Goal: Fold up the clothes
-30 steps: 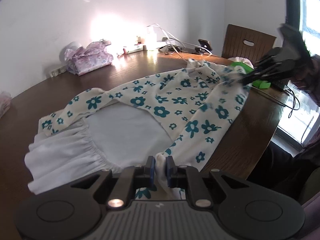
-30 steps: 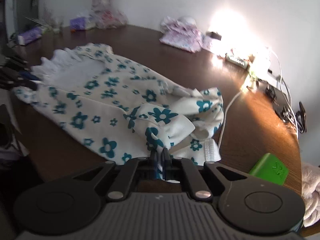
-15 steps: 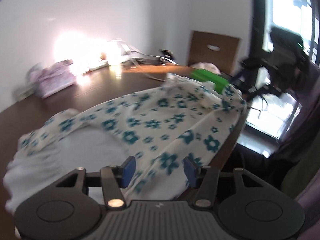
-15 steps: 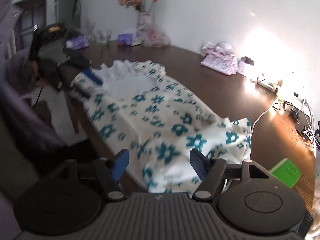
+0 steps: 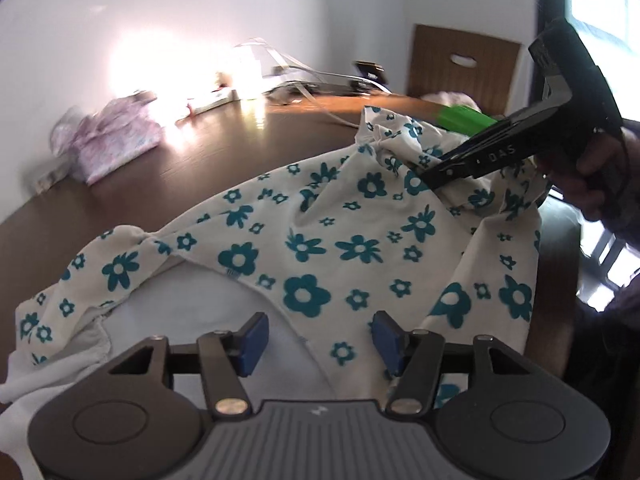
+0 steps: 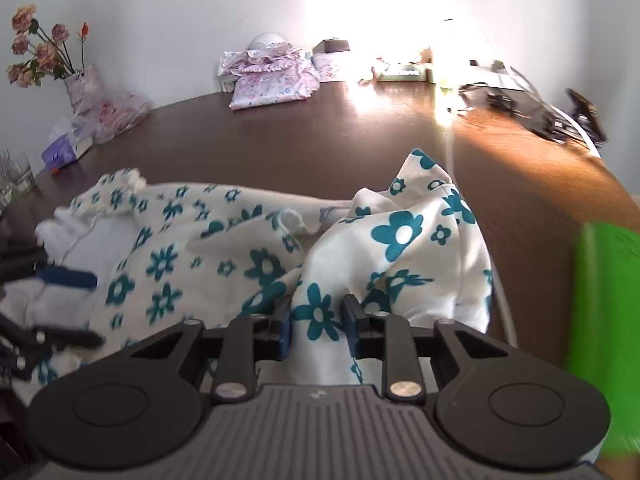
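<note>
A white garment (image 5: 360, 248) printed with teal flowers lies spread on the dark wooden table (image 6: 320, 140), its right end bunched up. My left gripper (image 5: 319, 340) hovers over the near edge, jaws opening. Cloth lies beneath them and the blue pads (image 5: 252, 338) touch nothing. In the right wrist view this gripper (image 6: 66, 306) sits at the garment's (image 6: 224, 248) far left end. My right gripper (image 6: 316, 330) is closing around a raised fold that fills the gap between its jaws. Seen from the left wrist, it (image 5: 428, 178) pokes into the bunched end, held by a hand (image 5: 592, 188).
A green box (image 6: 604, 320) stands close to the right of the garment. Folded pink clothes (image 6: 272, 76), a vase of flowers (image 6: 84, 84), a tissue pack (image 6: 64, 152) and cables (image 6: 540, 116) line the far side. A wooden chair (image 5: 464, 68) stands beyond the table.
Both grippers were shut on the garment's edge and let it go. The left one has spread wider over the cloth. The right one opened wide, then narrowed around a fold at the bunched end.
</note>
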Motion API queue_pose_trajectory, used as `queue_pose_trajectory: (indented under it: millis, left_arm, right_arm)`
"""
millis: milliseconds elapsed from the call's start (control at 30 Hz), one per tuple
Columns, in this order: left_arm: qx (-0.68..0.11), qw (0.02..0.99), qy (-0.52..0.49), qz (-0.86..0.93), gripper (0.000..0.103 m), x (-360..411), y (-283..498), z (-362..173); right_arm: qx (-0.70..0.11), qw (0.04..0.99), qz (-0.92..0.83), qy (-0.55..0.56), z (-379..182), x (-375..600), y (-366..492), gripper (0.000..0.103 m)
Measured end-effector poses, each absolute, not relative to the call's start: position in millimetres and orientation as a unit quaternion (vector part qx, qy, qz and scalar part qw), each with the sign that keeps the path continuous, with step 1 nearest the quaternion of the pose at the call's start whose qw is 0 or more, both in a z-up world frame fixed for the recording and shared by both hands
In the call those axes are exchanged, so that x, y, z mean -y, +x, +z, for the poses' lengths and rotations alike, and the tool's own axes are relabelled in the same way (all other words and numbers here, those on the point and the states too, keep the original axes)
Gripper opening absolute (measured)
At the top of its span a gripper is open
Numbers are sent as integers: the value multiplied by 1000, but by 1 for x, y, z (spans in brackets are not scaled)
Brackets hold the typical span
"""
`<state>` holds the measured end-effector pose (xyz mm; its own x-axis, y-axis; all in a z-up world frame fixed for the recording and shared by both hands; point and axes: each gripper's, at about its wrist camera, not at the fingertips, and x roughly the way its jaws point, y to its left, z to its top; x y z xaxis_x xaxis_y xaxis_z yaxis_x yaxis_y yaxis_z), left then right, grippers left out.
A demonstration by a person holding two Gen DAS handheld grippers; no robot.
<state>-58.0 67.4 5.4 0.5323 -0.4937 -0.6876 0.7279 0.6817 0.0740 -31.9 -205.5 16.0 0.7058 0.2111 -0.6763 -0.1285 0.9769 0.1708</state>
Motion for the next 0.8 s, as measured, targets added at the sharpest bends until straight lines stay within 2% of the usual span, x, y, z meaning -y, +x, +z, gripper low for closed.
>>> queue_pose_trajectory:
  millis: [100,167,267,333,367,433,633,733,767,800]
  left_arm:
    - [-335,863,153,-345,79,-86,-30,0]
    - [-338,873,144,-322,79,-96,-10,0]
    - [-340,888,139,-276,79,-108,15,2]
    - [-344,897,144,-236,67,-112,19,9]
    - [-340,900,148,-230,66,-113,16,13]
    - [-323,902,156,-239,67,-112,2,21]
    - [-306,863,175,-362,68,-73,-46,23]
    - [-315,836,206,-400,68,-54,-58,14]
    - [-325,829,208,-406,68,-49,-59,10]
    - [-331,824,209,-410,67,-46,-62,8]
  right_arm:
    - [-371,921,95,66,14,199,4,25]
    - [-364,923,95,76,12,194,27,25]
    - [-359,929,73,59,16,198,45,26]
    - [-341,939,39,19,24,207,39,27]
    - [-330,944,17,-5,29,210,30,31]
    - [-308,950,-23,-48,39,218,12,31]
    - [-328,926,186,14,44,223,-34,34]
    - [-351,919,180,-24,28,208,-31,37]
    - [-359,919,161,-38,23,205,-29,26]
    - [-368,915,158,-43,21,208,-31,5]
